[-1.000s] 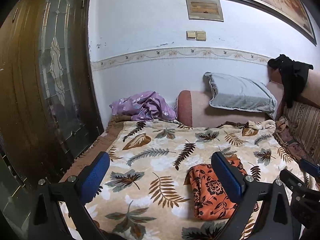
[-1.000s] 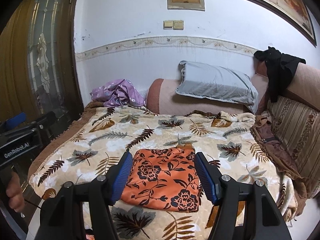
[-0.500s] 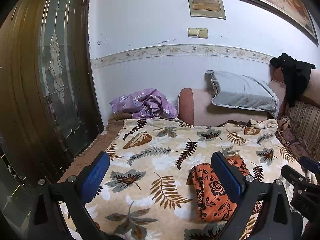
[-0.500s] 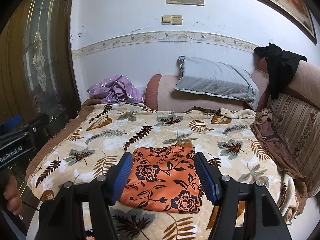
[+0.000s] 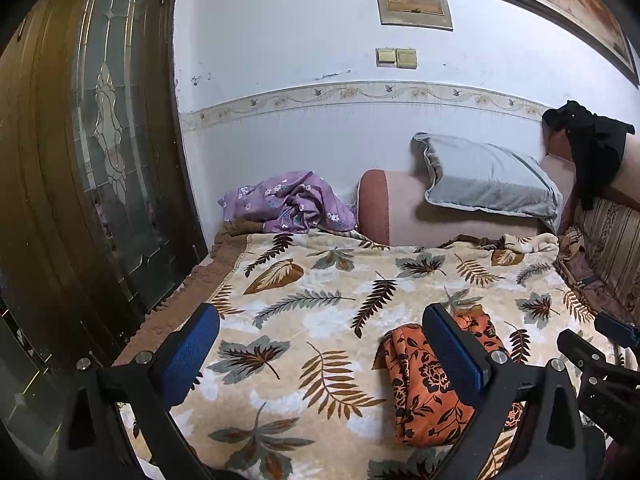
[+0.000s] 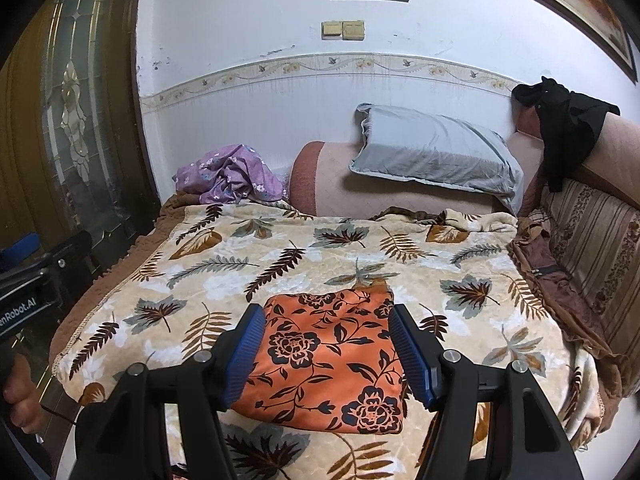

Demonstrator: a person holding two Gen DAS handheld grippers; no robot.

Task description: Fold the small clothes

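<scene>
Right wrist | folded orange cloth [image 6: 332, 360] on blanket [image 6: 248, 272] | both hand-held grippers agape, empty

Left gripper [image 5: 320, 354]: matte black angular arms, blue ribbed pads on the inner faces, silver round screw heads at the joints. Right gripper [image 6: 326, 354]: same build, black frame, blue ridged pads, silver screws on each arm. At left edge of the right wrist view, a black housing bears white lettering "enRobot.AI", first letter cut off.

Folded cloth [image 6: 332, 360] on blanket [image 6: 280, 264]; pillow [image 6: 436, 152] behind; crumpled garment [image 6: 228, 180] back-left.
</scene>
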